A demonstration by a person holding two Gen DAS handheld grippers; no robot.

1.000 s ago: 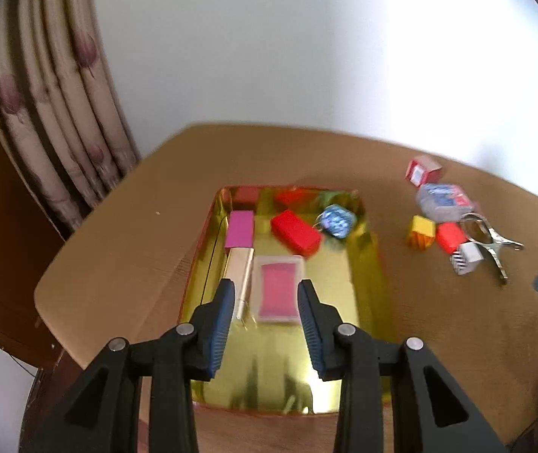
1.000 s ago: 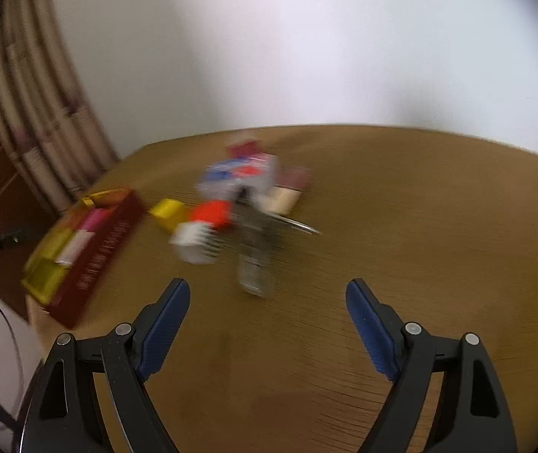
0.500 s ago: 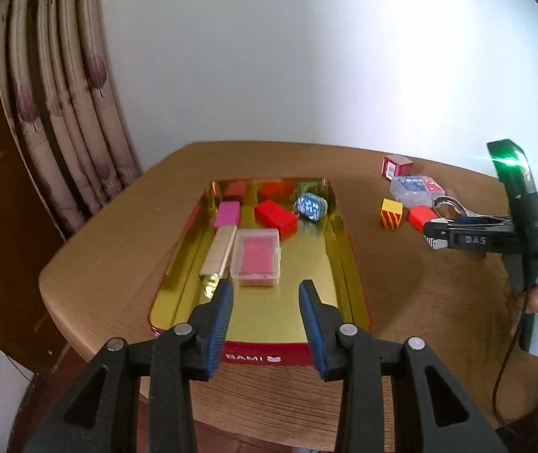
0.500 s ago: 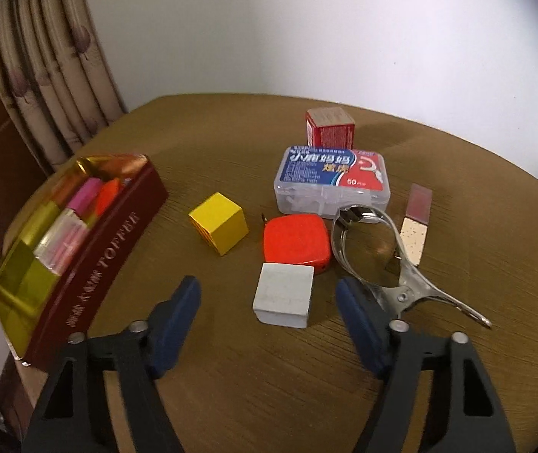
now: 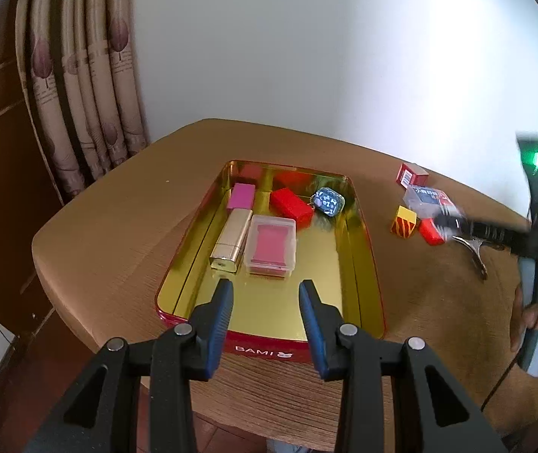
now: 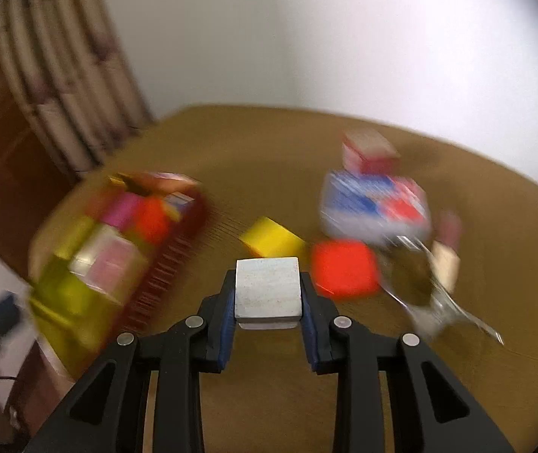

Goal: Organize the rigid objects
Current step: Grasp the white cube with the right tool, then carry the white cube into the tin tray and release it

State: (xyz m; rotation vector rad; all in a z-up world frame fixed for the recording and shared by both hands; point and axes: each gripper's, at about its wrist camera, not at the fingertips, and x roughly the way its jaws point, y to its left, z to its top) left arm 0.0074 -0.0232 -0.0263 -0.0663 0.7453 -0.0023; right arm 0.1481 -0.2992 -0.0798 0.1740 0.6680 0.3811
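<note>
Carrying the white block (image 6: 268, 288) to the tin (image 5: 363, 226) is judged the step in hand. Right gripper (image 6: 268, 302): jaws closing, both pads against the block's sides, block raised off the table (image 6: 457, 377). Recommended: confirm the clamp is firm before swinging across, keep the block level, clear the tin's near wall, and set it down on bare floor, not on another item.

Left gripper (image 5: 265, 304): jaws nearly closed, nothing between them, hovering over the tin's 6 o'clock end.

Tin contents, left to right in the left wrist view:
- gold case (image 5: 231, 241) at 9 o'clock, with a pink block (image 5: 241, 196) beyond it at 11 o'clock;
- clear box (image 5: 271, 251) with a pink insert, centre, touching the gold case;
- red block (image 5: 291, 204) at 12 o'clock;
- blue patterned charm (image 5: 327, 202) at 1 o'clock.
The tin's 6 o'clock half is bare.

Outside the tin, on the table toward 3 o'clock: striped yellow cube (image 5: 404, 221), red square piece (image 5: 431, 231), small red carton (image 5: 411, 175), clear floss box (image 5: 425, 198), metal clip (image 5: 474, 251).
</note>
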